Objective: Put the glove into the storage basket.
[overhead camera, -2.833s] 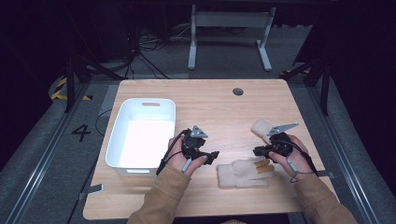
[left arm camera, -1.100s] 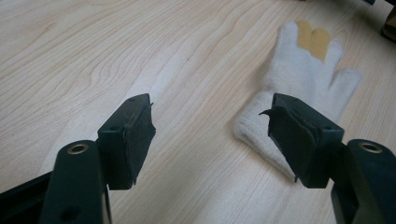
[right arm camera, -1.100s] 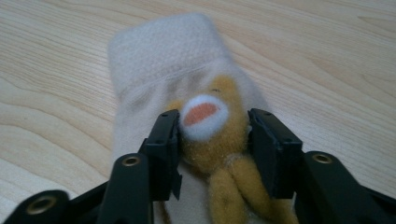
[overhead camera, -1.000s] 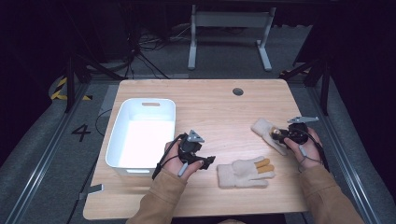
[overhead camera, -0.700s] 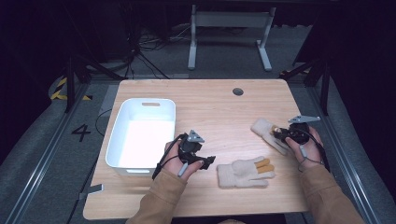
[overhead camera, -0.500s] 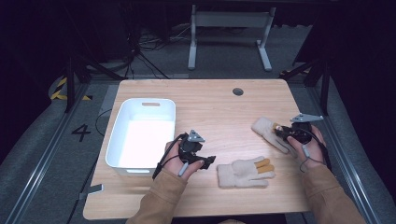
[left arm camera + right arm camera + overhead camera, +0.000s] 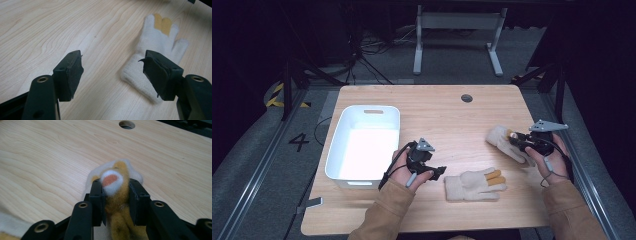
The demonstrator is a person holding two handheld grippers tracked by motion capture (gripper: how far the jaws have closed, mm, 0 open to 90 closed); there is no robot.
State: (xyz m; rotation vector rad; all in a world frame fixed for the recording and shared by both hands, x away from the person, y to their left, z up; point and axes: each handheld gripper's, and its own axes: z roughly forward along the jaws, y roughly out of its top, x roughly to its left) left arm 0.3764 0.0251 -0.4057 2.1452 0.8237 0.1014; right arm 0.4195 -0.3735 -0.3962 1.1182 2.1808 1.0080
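Observation:
A cream knitted glove [image 7: 473,185] with yellow fingertips lies flat near the table's front middle; it also appears as the glove [image 7: 155,47] ahead of the left jaws. My left gripper [image 7: 438,172] rests just left of its cuff, open, with nothing between the jaws [image 7: 112,72]. A second cream and yellow glove [image 7: 503,141] lies at the right side of the table. My right gripper [image 7: 514,139] is shut on a raised fold of that glove [image 7: 113,182], which bulges up between the jaws.
A white plastic bin [image 7: 362,147] stands at the left of the wooden table [image 7: 437,110], close behind my left hand. A round cable hole [image 7: 467,98] sits near the far edge. Dark floor and metal frame legs lie beyond the table.
The right gripper has shifted from beside the front glove to the right glove and closed on it. The left gripper has stayed open by the front glove's cuff.

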